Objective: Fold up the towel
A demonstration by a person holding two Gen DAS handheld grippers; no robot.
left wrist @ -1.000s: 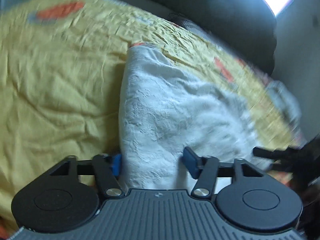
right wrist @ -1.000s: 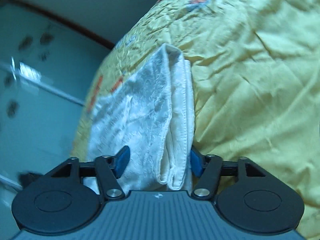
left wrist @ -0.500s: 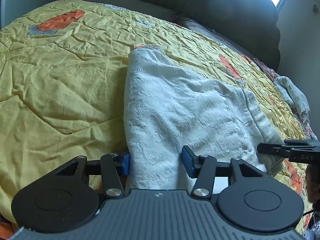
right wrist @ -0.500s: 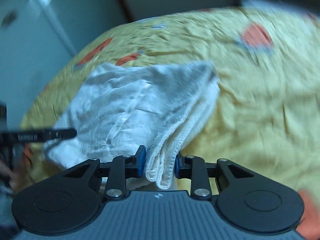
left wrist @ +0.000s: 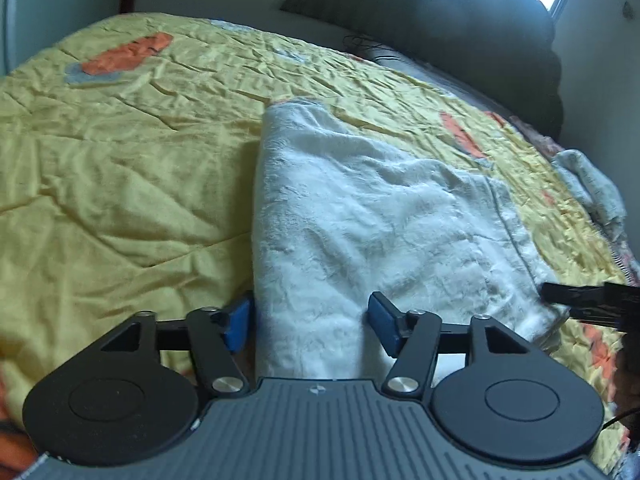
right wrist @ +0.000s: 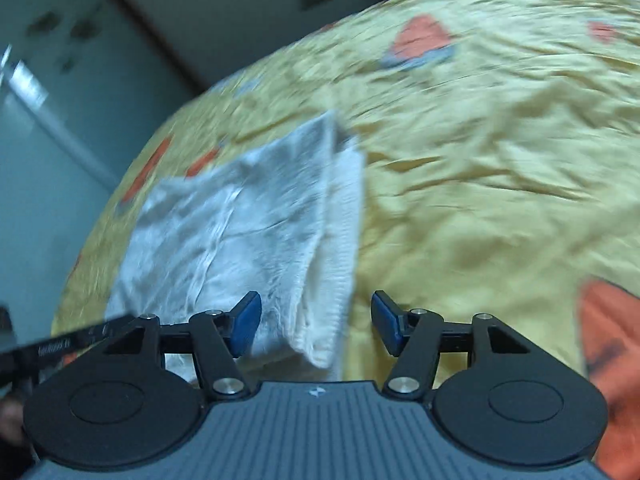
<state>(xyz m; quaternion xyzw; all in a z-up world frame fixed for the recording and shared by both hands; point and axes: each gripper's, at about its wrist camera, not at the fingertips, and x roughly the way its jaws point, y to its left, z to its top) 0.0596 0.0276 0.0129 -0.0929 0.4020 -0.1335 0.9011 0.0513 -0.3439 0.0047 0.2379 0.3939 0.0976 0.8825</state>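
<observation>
Currently a white towel (left wrist: 360, 216) is seen lying folded on the yellow quilt (left wrist: 120, 168), near the bed's front edge. The left gripper (left wrist: 310, 326) is set over the towel's near left corner: its jaws are opening, with the folded edge between them and neither blue pad visibly pressed against it. The right gripper (right wrist: 316, 326) is placed at the near right corner, where the stacked hems are exposed; its jaws are likewise opening, with cloth between them, just beside the left pad and clear of the right one. The step is judged to be the release after a fold has been laid down. If another fold is wanted, fresh corners must be pinched through all layers; otherwise both grippers need only be withdrawn without dragging the stack.
</observation>
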